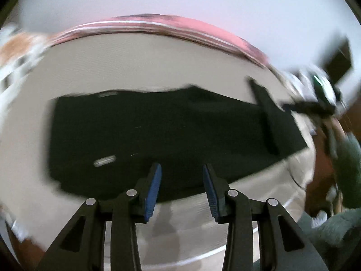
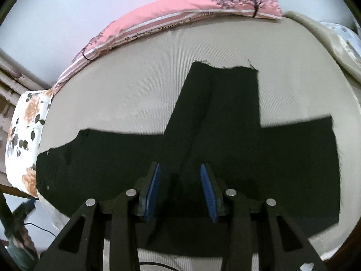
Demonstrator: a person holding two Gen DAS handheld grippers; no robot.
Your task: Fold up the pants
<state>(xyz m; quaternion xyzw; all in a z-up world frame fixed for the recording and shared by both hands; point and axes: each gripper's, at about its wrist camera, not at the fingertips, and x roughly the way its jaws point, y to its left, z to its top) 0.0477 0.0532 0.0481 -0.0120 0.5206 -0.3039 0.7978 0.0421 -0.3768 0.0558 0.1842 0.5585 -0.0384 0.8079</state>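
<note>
Black pants (image 1: 158,131) lie flat on a beige bed (image 1: 135,63). The left wrist view is blurred and shows them as one wide dark slab with a small pale tag. My left gripper (image 1: 181,174) hovers over their near edge, open, with nothing between its blue pads (image 1: 153,192). In the right wrist view the pants (image 2: 225,103) spread left to right, with one leg section folded away toward the far side of the bed (image 2: 124,94). My right gripper (image 2: 180,174) is above the middle of the cloth, open, gripping nothing.
A pink printed pillow (image 2: 180,2) lines the far edge of the bed. A floral pillow (image 2: 24,140) lies at the left end and a beige blanket (image 2: 315,33) at the far right. A green sleeve (image 1: 347,158) shows at the right. A cable (image 2: 40,228) lies on the floor.
</note>
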